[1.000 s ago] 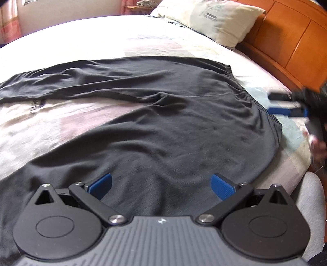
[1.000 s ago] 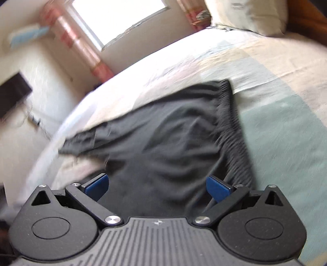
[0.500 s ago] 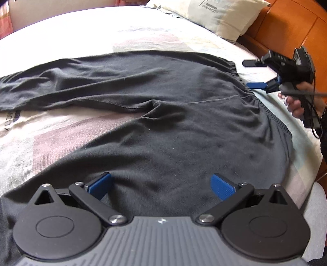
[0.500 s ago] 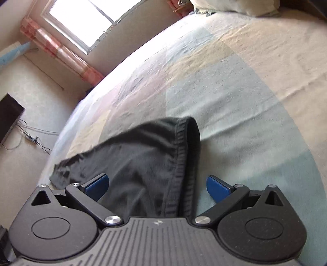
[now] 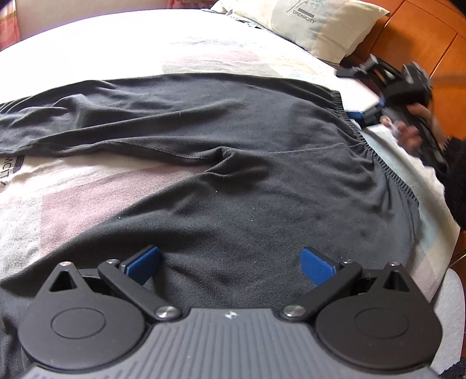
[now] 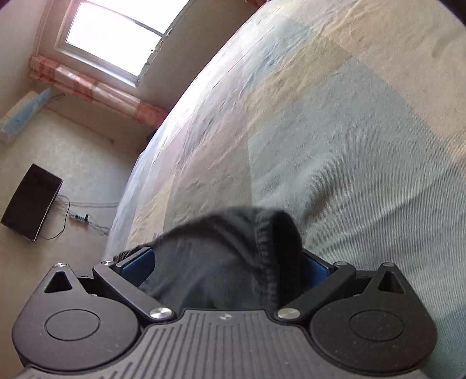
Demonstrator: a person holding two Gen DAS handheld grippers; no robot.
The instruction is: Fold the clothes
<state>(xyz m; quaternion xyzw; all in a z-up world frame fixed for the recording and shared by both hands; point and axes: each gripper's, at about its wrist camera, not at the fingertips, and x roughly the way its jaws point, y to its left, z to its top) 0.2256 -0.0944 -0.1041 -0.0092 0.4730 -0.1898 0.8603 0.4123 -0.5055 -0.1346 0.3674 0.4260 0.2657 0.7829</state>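
Black trousers (image 5: 233, 163) lie spread flat on the bed (image 5: 87, 186), legs to the left, waistband (image 5: 378, 163) to the right near the pillow (image 5: 314, 26). Left tongs (image 5: 230, 262) hover wide open just above the near leg, holding nothing. Right tongs (image 6: 225, 269) are apart w/ a waistband corner between the pads (image 6: 137, 266); no squeeze visible, fabric hides the right pad.

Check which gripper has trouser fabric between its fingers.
The right gripper: the black trousers' waistband corner sits between its open blue pads. The left gripper just hovers open above the trousers.
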